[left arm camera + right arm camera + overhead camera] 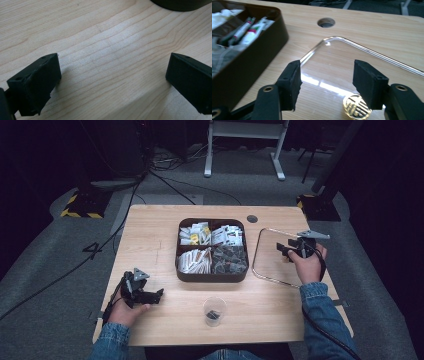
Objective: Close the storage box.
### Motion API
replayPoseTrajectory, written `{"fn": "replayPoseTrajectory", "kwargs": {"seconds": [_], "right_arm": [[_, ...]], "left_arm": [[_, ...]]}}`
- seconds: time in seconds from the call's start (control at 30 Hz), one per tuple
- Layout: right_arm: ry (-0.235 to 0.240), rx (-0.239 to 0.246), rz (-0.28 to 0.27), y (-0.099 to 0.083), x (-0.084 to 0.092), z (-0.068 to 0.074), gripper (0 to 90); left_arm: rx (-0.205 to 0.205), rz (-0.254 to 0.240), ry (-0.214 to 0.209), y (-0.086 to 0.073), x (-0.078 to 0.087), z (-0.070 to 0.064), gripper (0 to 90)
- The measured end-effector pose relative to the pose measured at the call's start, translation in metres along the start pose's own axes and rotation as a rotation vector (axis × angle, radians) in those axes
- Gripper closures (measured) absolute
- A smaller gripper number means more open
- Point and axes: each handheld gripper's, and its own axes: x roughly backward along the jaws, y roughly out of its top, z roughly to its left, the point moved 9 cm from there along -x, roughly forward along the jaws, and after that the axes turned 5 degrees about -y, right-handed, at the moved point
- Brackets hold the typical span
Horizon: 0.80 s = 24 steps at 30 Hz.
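Observation:
My right gripper (287,250) hovers over the clear glass-like tray (255,257) at the right of the table. In the right gripper view its jaws stand open (327,72) with nothing between them, low over the tray's surface and its shiny rim (352,42). A round gold token (357,110) lies on the tray just under the right jaw. My left gripper (150,296) rests near the table's front left corner. Its jaws are wide open (113,67) over bare wood.
A dark four-part box (212,276) of packets and sachets sits mid-table; its wall (262,57) stands left of the right gripper, and its edge (180,3) is far ahead of the left. A clear cup (214,311) holding something dark stands near the front edge. A cable hole (252,218) lies behind the tray.

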Motion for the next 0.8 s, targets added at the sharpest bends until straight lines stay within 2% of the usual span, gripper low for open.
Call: {"fn": "replayPoseTrajectory", "kwargs": {"seconds": [0.1,0.47,0.8], "right_arm": [[-0.027,-0.005,0.019,-0.008,-0.005,-0.010,37.9],[-0.087,-0.029,0.091,-0.035,-0.019,-0.031,35.7],[-0.105,-0.028,0.130,-0.050,-0.028,-0.038,38.6]], "left_arm": [[-0.001,0.001,-0.003,0.000,0.000,0.000,0.3],[-0.006,0.005,-0.007,-0.001,0.001,0.000,0.4],[-0.008,0.004,-0.005,-0.001,0.001,0.000,0.4]]}}
